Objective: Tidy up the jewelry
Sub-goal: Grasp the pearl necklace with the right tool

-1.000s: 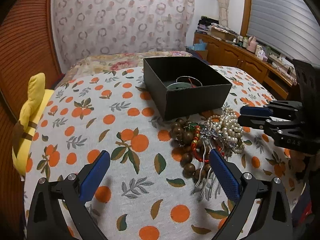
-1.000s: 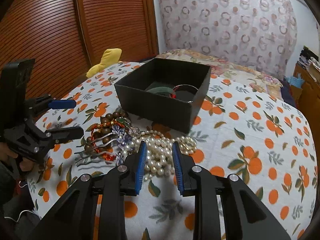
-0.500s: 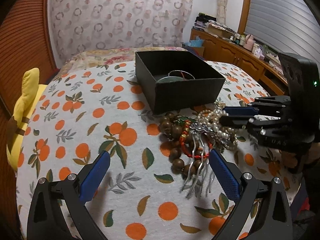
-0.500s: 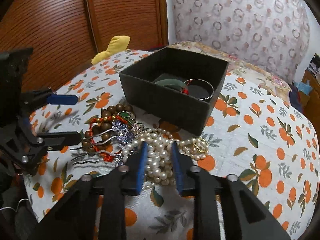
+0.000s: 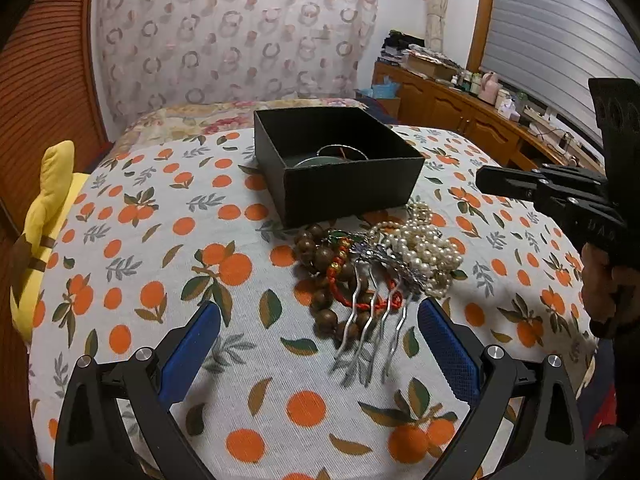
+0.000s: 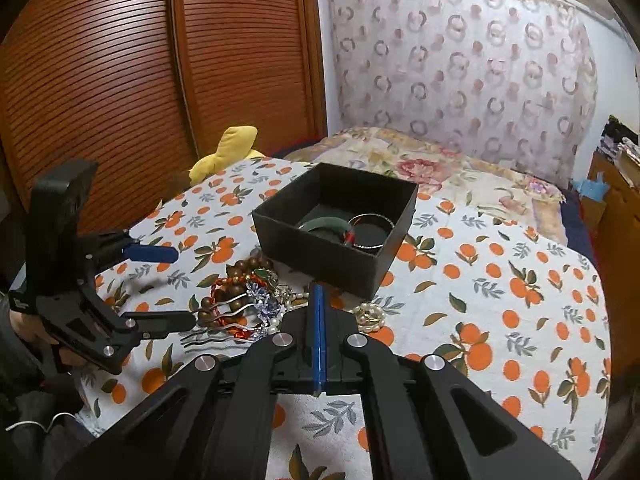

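Black box [image 5: 352, 184] already holds two pieces: a green bangle [image 6: 324, 224] and a thin metal bangle [image 6: 372, 232], so you are partway through. Left to do, by my reading: the heap on the orange-print cloth [image 5: 160, 240] just in front of the box, with a pearl string [image 5: 424, 248], brown wooden beads [image 5: 320, 256], a red cord bracelet [image 5: 360, 300] and a silver hair comb [image 5: 380, 300]. The comb's decorated spine lies across the heap, toward the box; its teeth run back toward your left gripper [image 5: 320, 344], long axis roughly box-to-you. Left jaws stand wide apart, holding nothing, the comb teeth just ahead of them. Your right gripper [image 6: 318, 300] has its jaws pressed together above the pearls; nothing shows between them, so I judge it empty.
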